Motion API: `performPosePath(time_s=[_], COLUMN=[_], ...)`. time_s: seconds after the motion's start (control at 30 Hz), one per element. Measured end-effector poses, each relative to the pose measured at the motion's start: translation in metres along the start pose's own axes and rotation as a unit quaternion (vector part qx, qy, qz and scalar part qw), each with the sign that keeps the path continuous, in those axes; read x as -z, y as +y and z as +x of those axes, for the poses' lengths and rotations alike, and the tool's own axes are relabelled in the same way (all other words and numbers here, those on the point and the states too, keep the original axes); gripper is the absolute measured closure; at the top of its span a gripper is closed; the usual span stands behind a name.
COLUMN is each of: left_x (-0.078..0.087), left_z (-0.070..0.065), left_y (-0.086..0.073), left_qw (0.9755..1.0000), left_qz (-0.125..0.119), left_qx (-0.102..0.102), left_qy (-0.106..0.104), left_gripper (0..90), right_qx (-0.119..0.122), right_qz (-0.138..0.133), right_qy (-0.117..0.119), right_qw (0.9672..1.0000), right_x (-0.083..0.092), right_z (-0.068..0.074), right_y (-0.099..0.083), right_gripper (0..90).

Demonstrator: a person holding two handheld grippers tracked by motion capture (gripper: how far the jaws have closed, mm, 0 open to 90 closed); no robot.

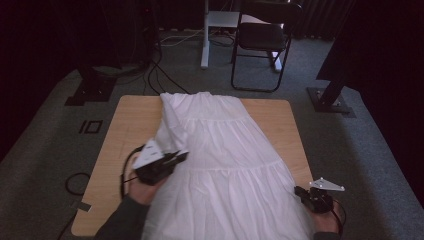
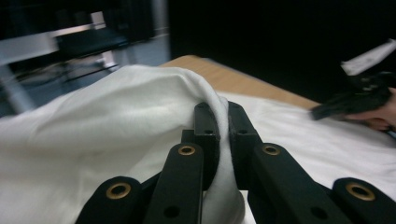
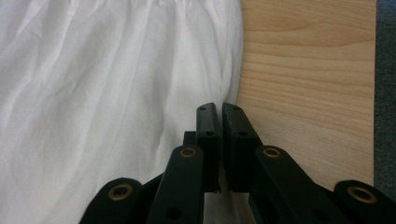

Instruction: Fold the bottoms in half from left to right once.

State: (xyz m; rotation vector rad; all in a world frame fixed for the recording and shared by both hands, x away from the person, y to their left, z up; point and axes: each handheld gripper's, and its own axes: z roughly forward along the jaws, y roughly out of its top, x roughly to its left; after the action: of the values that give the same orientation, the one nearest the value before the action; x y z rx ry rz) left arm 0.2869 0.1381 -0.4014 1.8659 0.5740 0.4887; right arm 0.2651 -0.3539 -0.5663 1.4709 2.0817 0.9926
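Left gripper (image 1: 181, 156): jaws clenched on a fold of the white skirt (image 1: 225, 165); in the left gripper view the cloth is pinched between the two black jaws (image 2: 223, 122) and drapes up and over them toward 10 o'clock. In the high view this gripper sits over the skirt's left edge, jaws pointing toward 2 o'clock, with the left side of the fabric lifted off the table and folded inward over the body of the garment. Grey three-cornered plate on top of it, cable looping off toward 8 o'clock, the person's hand and dark sleeve (image 1: 122, 220) entering from 6 o'clock. Right gripper (image 1: 299, 190): jaws closed, at the skirt's right hem edge near the table's 5 o'clock corner; in the right gripper view the jaws (image 3: 220, 112) meet right at the line where white cloth ends and bare wood begins, and a strip of cloth shows between their lower parts, so it grips the hem edge. Skirt: white, tiered, gathered seams running across; lies lengthwise down the middle of the wooden table (image 1: 130, 120), waistband at 12 o'clock, wide hem at 6 o'clock. Beyond the table: grey carpet, a black chair (image 1: 262, 40) at 12 o'clock, floor cables at 11 o'clock.
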Motion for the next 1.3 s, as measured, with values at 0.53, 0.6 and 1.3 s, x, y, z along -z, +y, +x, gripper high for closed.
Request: performPosePath(time_s=[0.53, 0.6, 1.3], left_x=[-0.149, -0.147, -0.066], left_z=[-0.075, -0.068, 0.035], left_y=[0.031, 0.023, -0.119], left_qw=[0.9722, 0.9755, 0.9708], left_qz=[0.036, 0.041, 0.192], left_qx=[0.023, 0.030, 0.136], left_qy=[-0.230, -0.214, 0.049], left_gripper=[68.6, 58.4, 38.8], right_qx=[0.002, 0.001, 0.108], right_qz=[0.005, 0.009, -0.007], right_qy=[-0.007, -0.013, 0.025], right_qw=[1.0000, 0.9999, 0.9939], right_x=[0.000, -0.001, -0.022], right_z=[0.002, 0.004, 0.093], right_y=[0.002, 0.004, 0.075], right_gripper=[81.8, 62.3, 48.0])
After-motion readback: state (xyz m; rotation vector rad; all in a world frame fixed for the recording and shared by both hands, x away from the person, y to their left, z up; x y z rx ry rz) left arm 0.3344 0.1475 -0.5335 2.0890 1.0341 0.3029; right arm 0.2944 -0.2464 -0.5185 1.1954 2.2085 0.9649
